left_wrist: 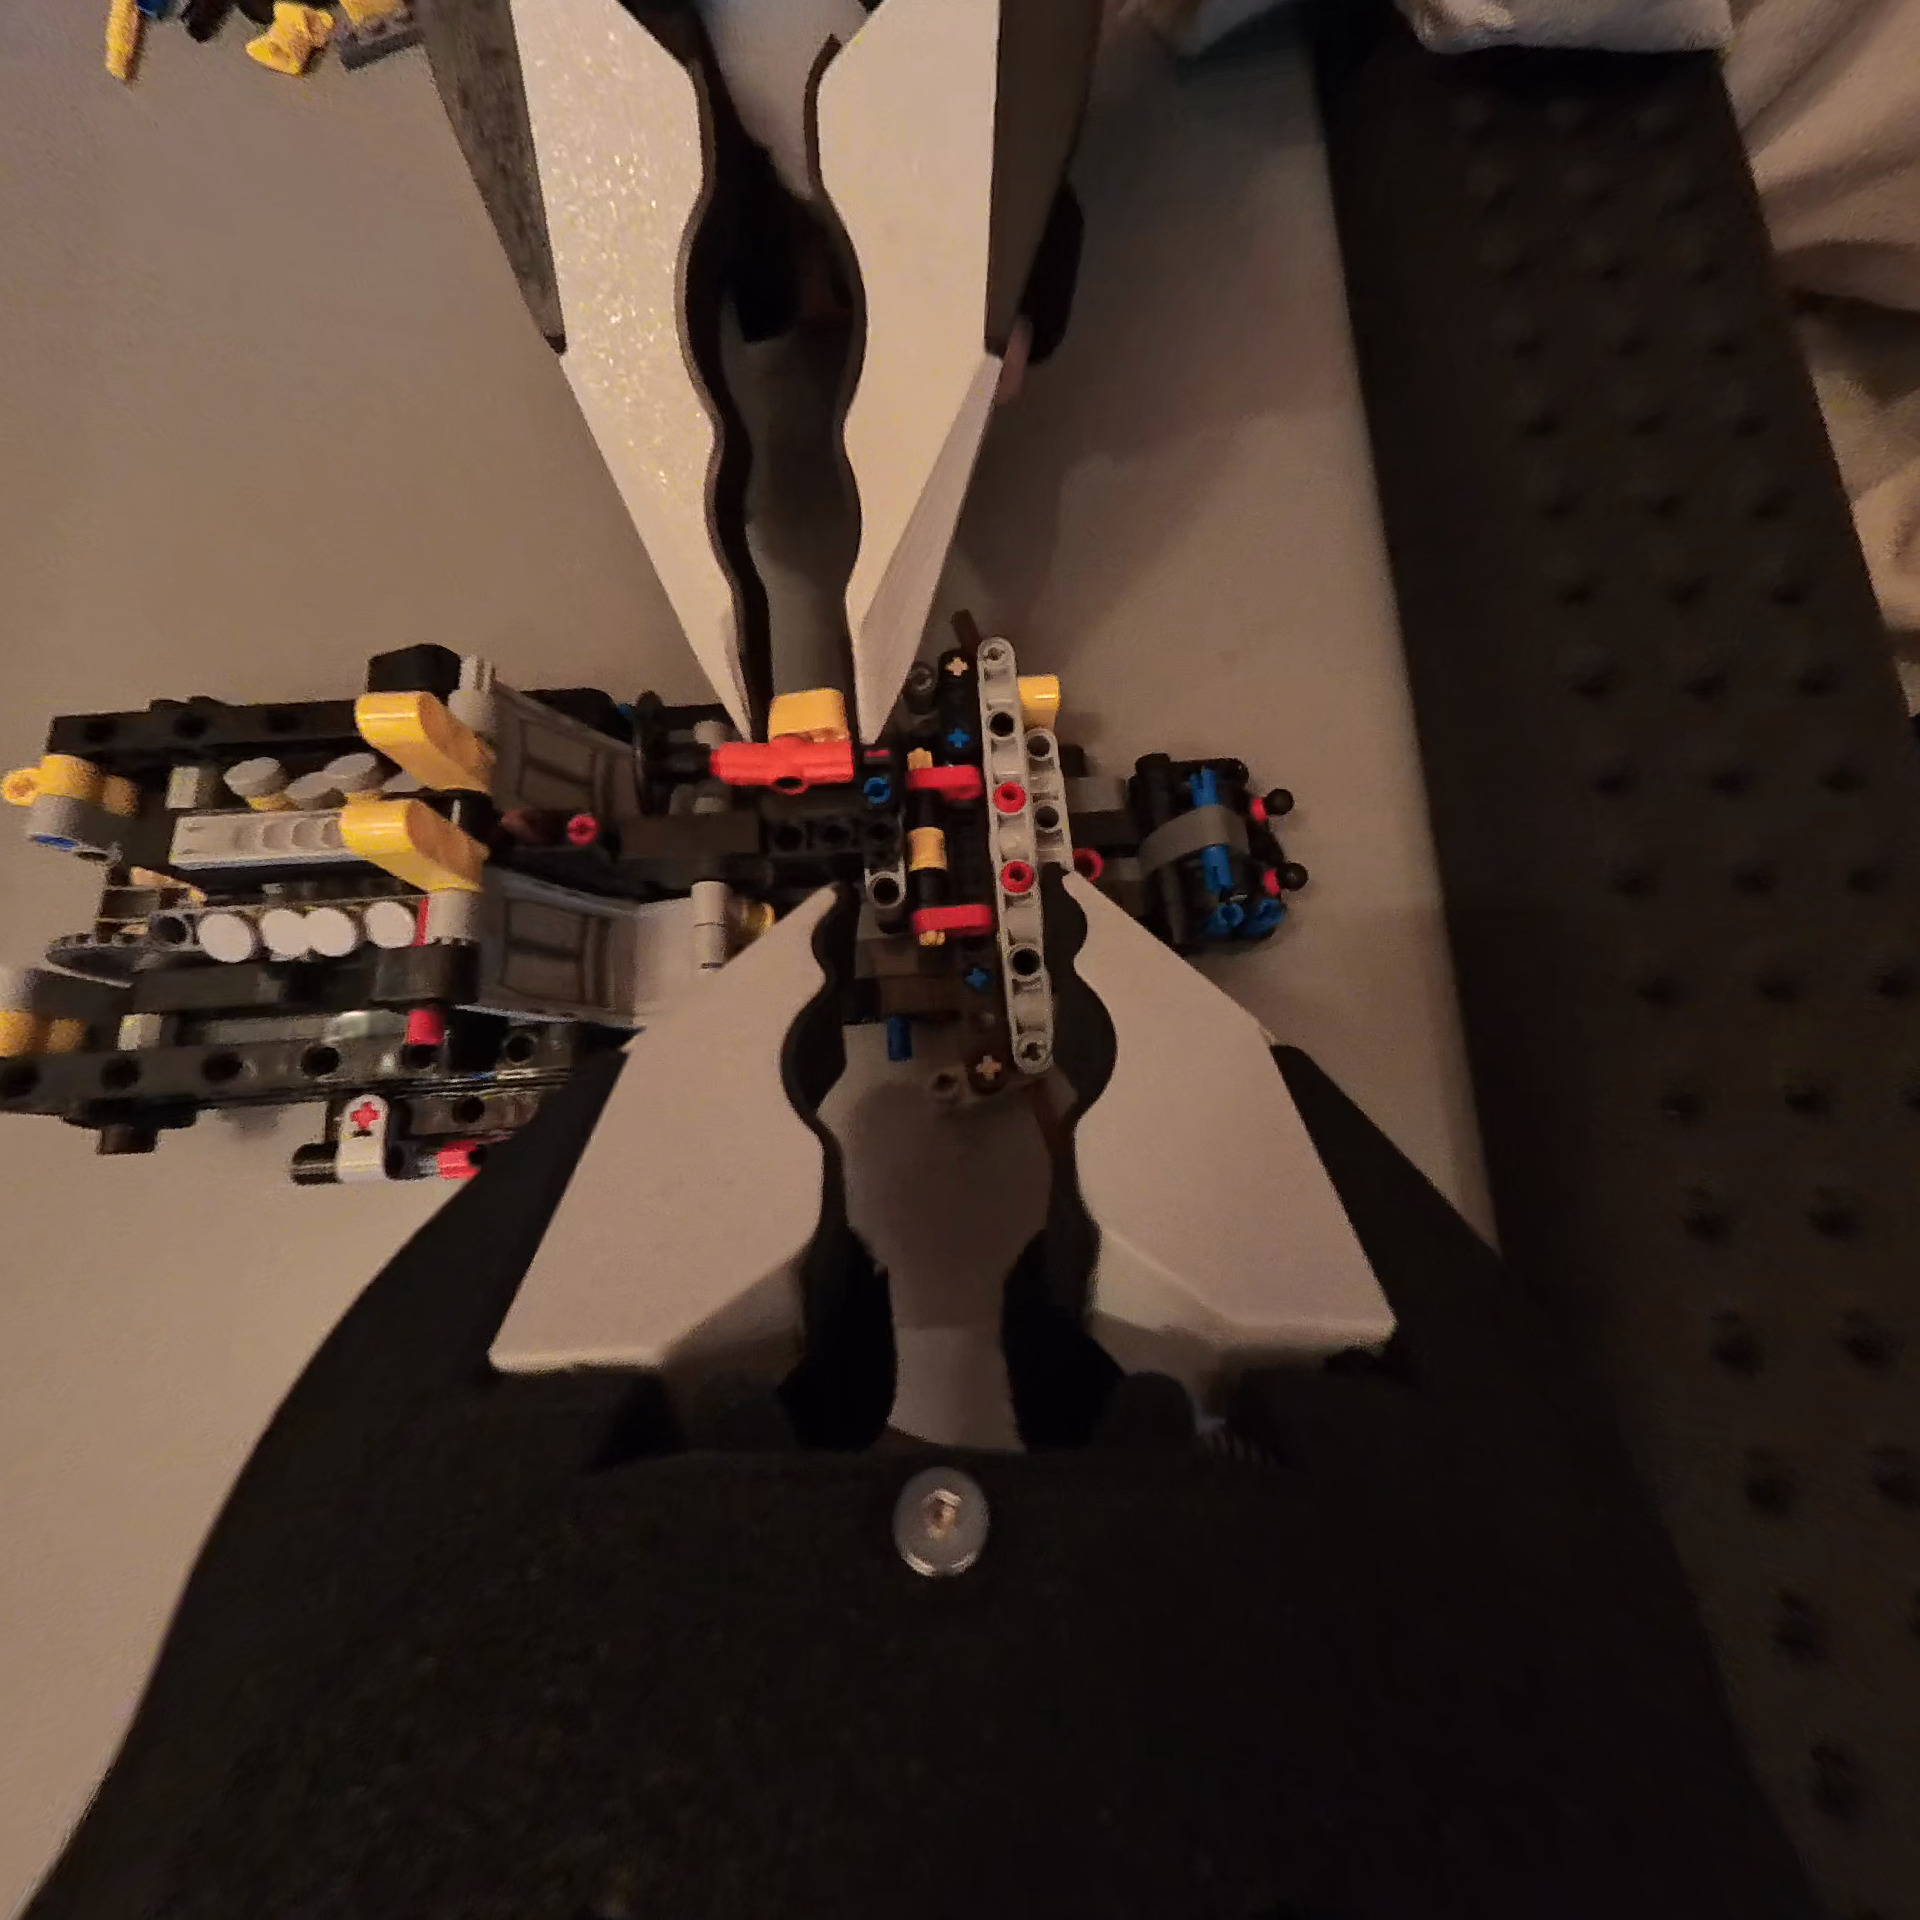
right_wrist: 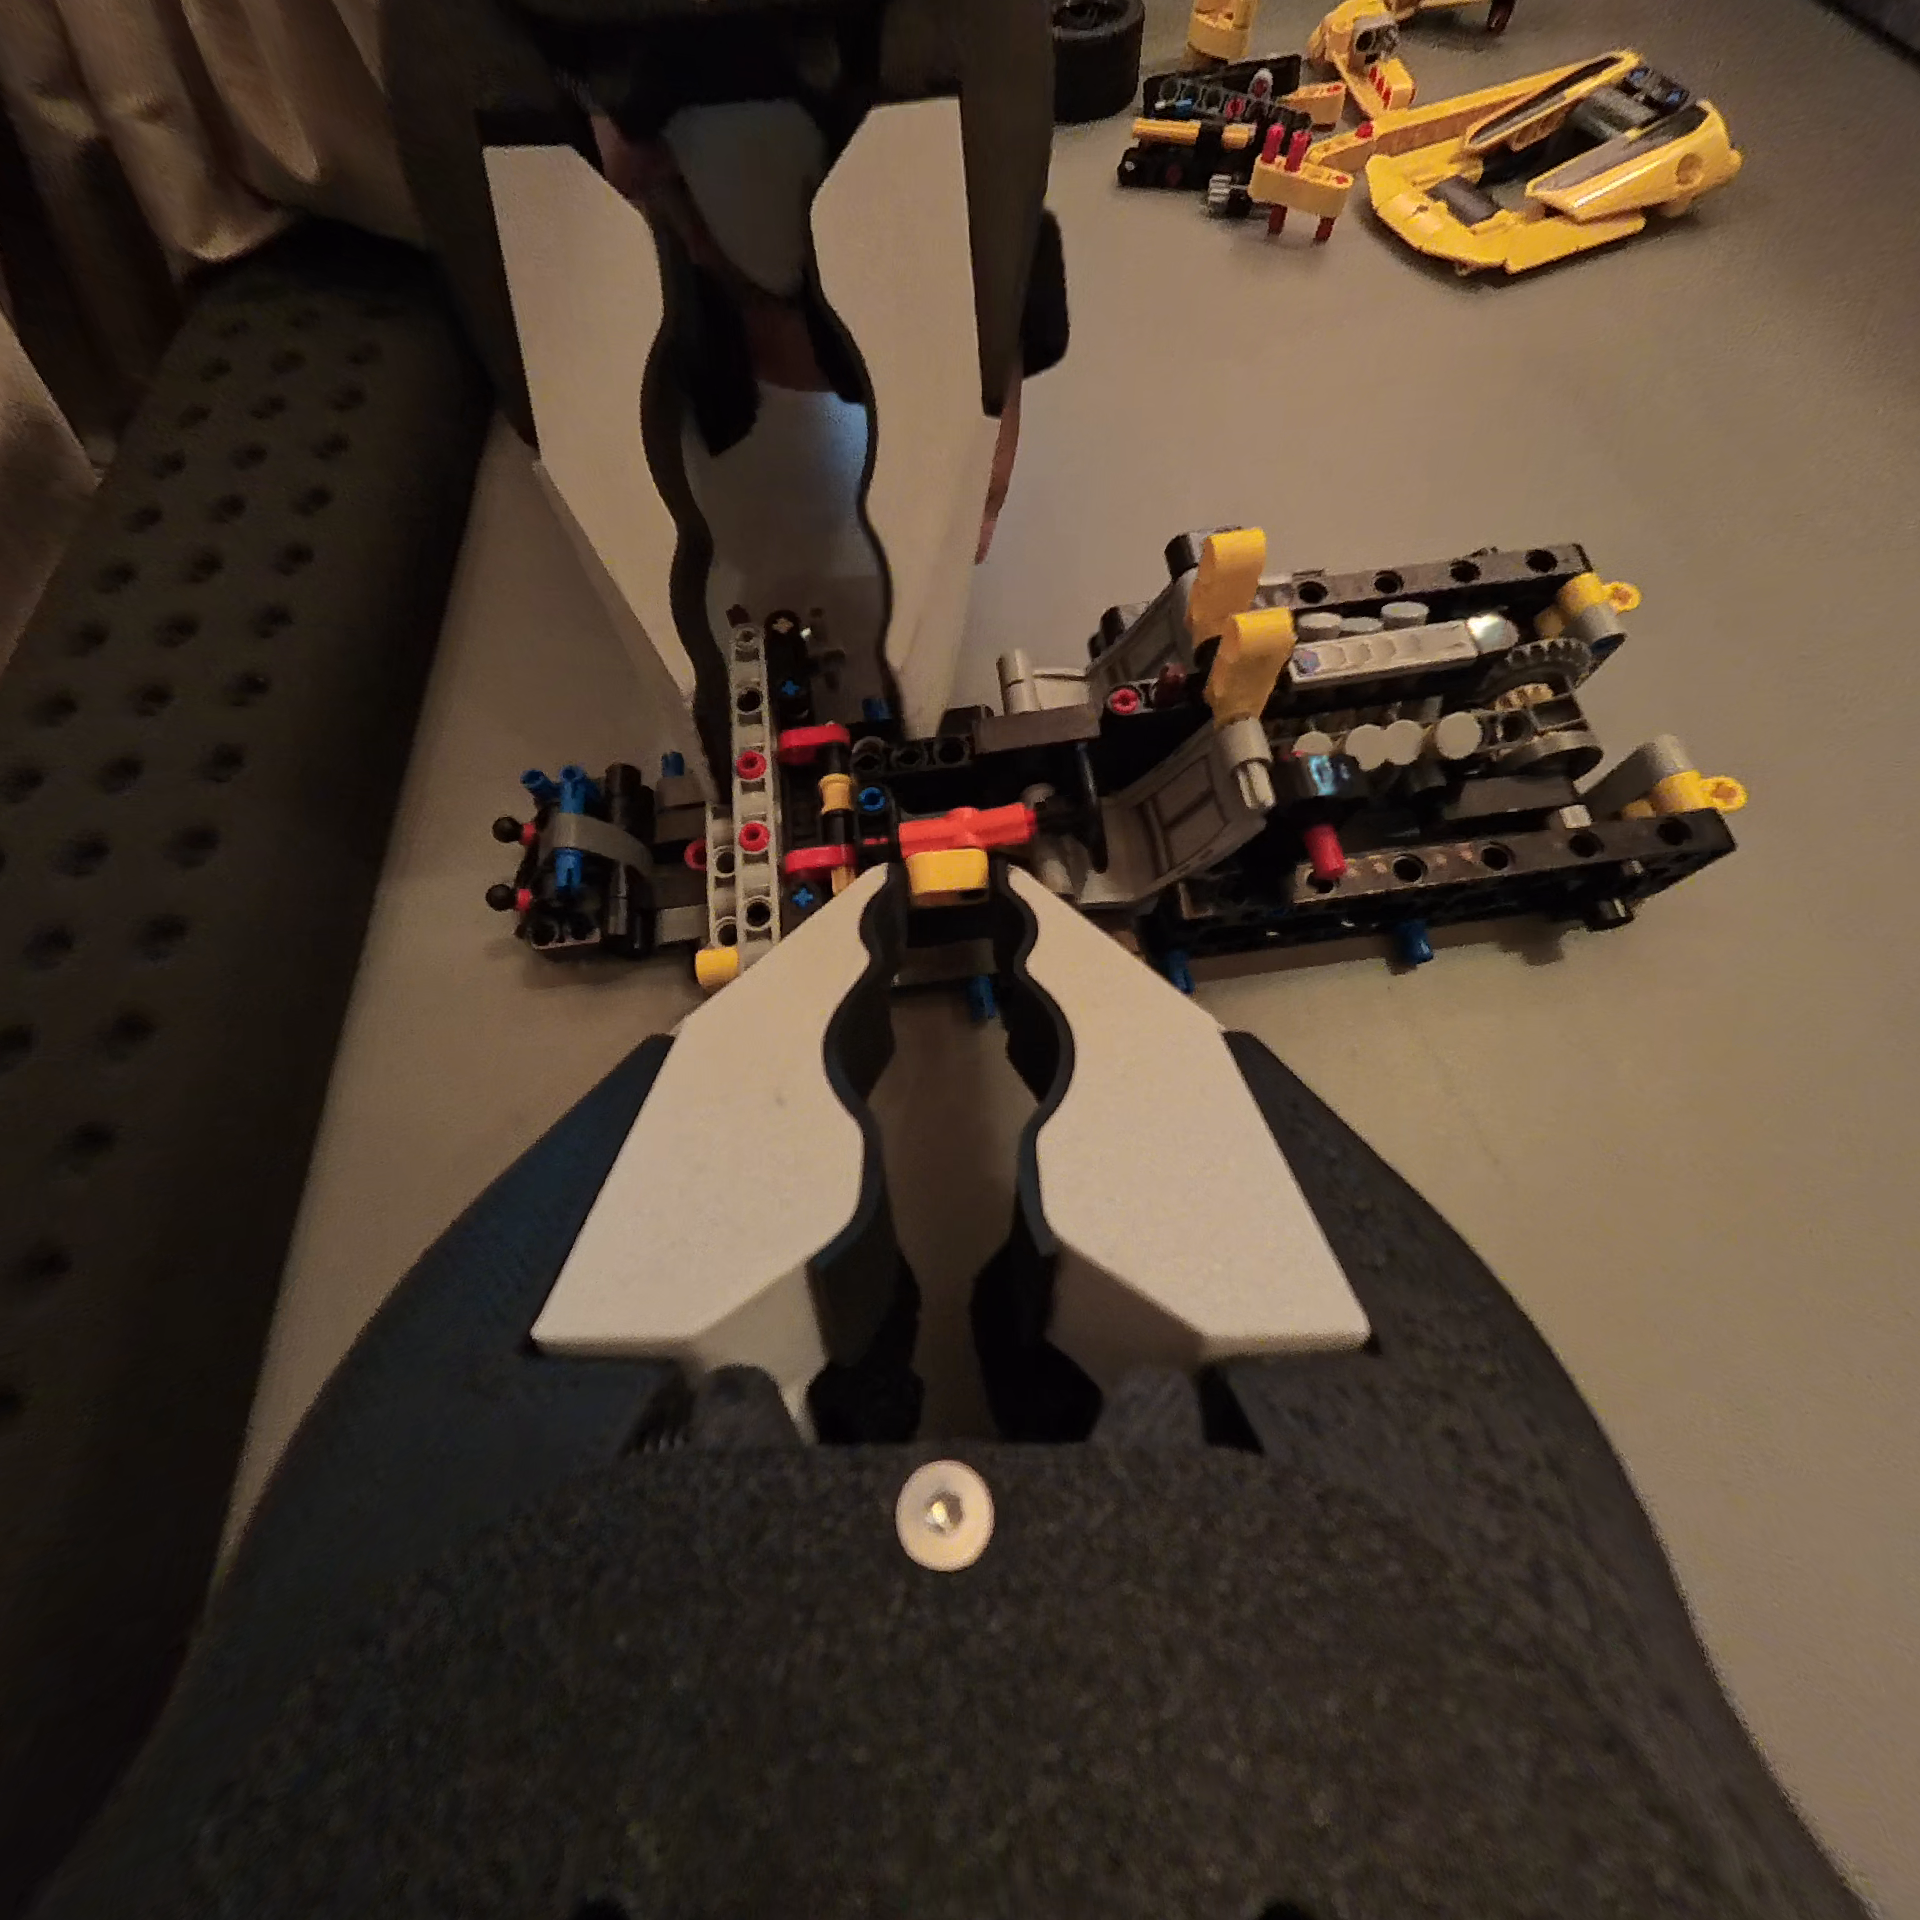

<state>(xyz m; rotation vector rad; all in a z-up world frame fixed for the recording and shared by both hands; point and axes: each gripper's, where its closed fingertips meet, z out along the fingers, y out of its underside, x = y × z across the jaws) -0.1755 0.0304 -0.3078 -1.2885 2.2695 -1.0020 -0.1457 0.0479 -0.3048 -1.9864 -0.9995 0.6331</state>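
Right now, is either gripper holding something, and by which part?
The right gripper pinches the small yellow connector on the black-and-grey brick-built chassis. The left gripper straddles its front cross-section around the grey holed beam; firm clamping cannot be told.

Yellow car shell [right_wrist: 1548, 171], loose bricks [right_wrist: 1226, 125], perforated mat [right_wrist: 187, 644].

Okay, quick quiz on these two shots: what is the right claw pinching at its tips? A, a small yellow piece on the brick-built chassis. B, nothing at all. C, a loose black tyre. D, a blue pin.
A: in the right wrist view the right claw has its tips closed on the small yellow piece atop the brick-built chassis, beside a red connector.
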